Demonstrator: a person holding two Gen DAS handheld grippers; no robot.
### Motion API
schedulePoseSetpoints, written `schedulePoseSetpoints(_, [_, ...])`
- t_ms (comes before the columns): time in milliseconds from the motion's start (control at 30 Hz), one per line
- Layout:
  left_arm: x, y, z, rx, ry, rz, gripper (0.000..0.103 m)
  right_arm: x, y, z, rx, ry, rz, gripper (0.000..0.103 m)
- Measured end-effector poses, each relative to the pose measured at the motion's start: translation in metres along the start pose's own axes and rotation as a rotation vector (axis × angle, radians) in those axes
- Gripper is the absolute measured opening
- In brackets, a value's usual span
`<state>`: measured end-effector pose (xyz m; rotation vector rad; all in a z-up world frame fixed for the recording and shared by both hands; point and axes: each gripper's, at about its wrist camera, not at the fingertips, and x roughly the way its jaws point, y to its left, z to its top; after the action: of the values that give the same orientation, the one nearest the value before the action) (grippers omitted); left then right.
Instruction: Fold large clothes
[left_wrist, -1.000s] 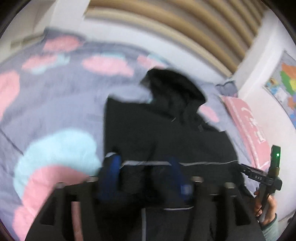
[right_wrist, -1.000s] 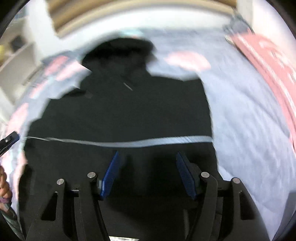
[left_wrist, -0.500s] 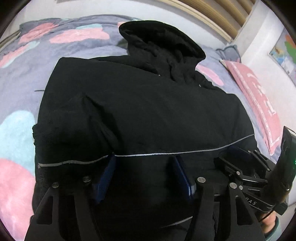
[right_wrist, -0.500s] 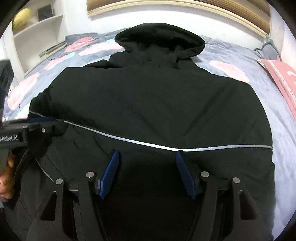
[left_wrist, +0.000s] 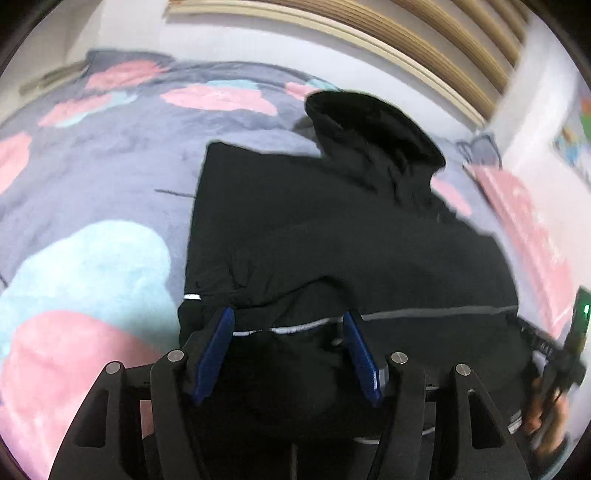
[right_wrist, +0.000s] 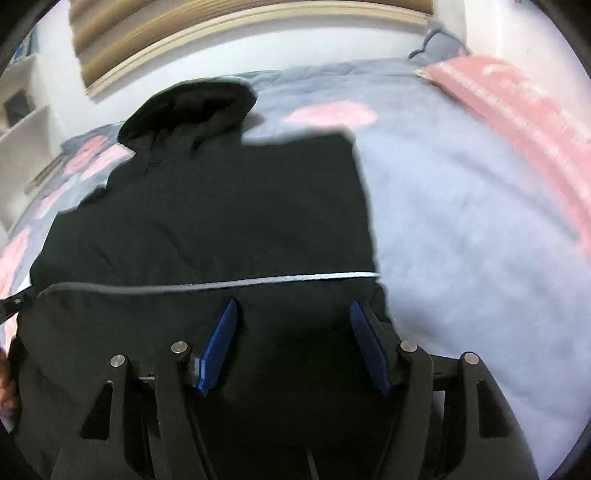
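A large black hooded jacket (left_wrist: 332, 229) lies flat on the bed, hood (left_wrist: 373, 129) at the far end, a thin reflective stripe (left_wrist: 436, 314) across its lower part. It also shows in the right wrist view (right_wrist: 221, 221). My left gripper (left_wrist: 288, 332) is open, its blue pads either side of the stripe near the jacket's left lower edge. My right gripper (right_wrist: 293, 325) is open over the jacket's lower right part, just below the stripe (right_wrist: 258, 282). The right gripper also shows at the right edge of the left wrist view (left_wrist: 554, 354).
The grey bedspread (left_wrist: 92, 177) has pink and light-blue patches. A pink pillow (right_wrist: 517, 96) lies along the bed's right side. A wooden slatted headboard (left_wrist: 369, 33) and white wall stand behind. White shelves (right_wrist: 22, 118) are at the far left.
Both grippers have pulled back and apart from half a second ago. The jacket looks smaller and more bedspread shows on each side. Both stay open.
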<state>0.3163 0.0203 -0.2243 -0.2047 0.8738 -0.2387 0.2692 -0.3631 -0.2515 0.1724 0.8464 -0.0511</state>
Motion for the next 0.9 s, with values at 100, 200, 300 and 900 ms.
schedulePoseSetpoints(100, [0.001, -0.007, -0.001, 0.020, -0.014, 0.048, 0.062, -0.002, 0.002, 0.002, -0.003, -0.020, -0.015, 0.067])
schedulePoseSetpoints(200, [0.000, -0.009, -0.002, 0.033, -0.021, 0.058, 0.062, -0.005, 0.008, -0.001, -0.018, -0.028, -0.030, 0.067])
schedulePoseSetpoints(300, [-0.001, -0.012, -0.004, 0.048, -0.040, 0.063, 0.062, -0.010, 0.003, -0.006, -0.008, -0.037, -0.016, 0.067])
schedulePoseSetpoints(900, [-0.050, -0.042, 0.045, 0.061, 0.080, 0.081, 0.063, -0.024, 0.021, 0.033, -0.009, 0.234, -0.074, 0.076])
